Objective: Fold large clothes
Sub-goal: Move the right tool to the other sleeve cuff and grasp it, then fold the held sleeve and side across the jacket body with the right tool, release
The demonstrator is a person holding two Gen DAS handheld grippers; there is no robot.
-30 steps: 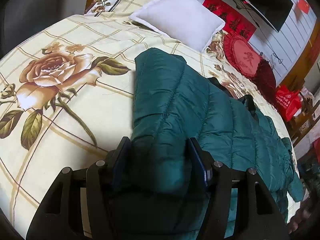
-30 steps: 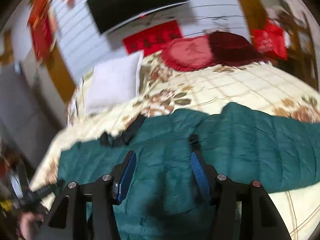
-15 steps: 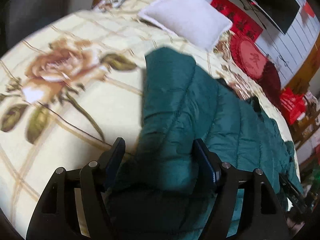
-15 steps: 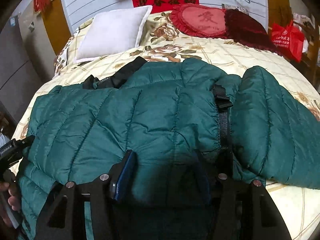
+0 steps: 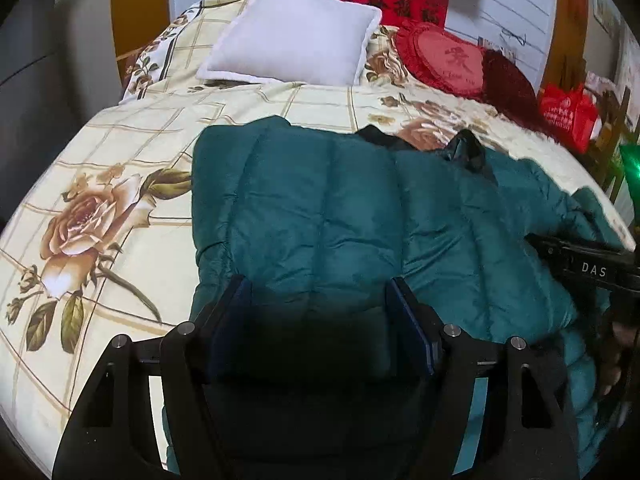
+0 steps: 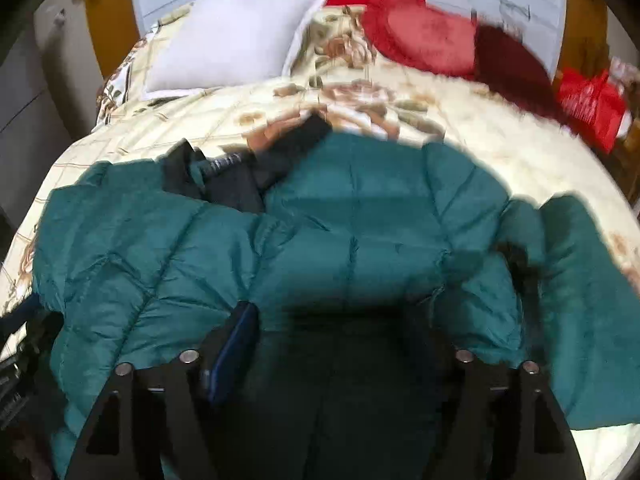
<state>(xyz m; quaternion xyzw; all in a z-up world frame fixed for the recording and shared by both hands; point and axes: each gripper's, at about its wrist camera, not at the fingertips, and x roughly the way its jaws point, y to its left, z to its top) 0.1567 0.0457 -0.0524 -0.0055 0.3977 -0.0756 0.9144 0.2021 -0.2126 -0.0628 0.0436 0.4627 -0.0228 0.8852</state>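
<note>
Since a second ago, the left gripper (image 5: 320, 320) has swung round to face the head of the bed (image 5: 120, 184), and its fingers (image 5: 230, 312) have spread wider. The right gripper (image 6: 340, 344) has dropped lower over the coat (image 6: 352, 216), so the coat fills more of its view.

The green puffy coat (image 5: 328, 208) lies flat across the bed, on the cream cover with big roses. Its black lining (image 6: 240, 184) shows at the collar, on the side toward the pillows.

The left fingers stand apart with a fold of the coat's near edge between them. The cloth fills the gap and meets both blue pads, so they look to be gripping the coat.

The right fingers (image 6: 236, 344) are opening. The coat's edge sits between them. The picture is blurry there and the right-hand finger is hidden by cloth, so it is hard to tell if the pads press on the coat.

In the left view, the right gripper's black body (image 5: 588, 268) shows at the right edge, over the coat, with a hand (image 5: 612, 364) below it.

A white pillow (image 5: 296, 40) and a red heart cushion (image 5: 448, 60) sit at the head of the bed. A red bag (image 5: 568, 114) is at the far right.
</note>
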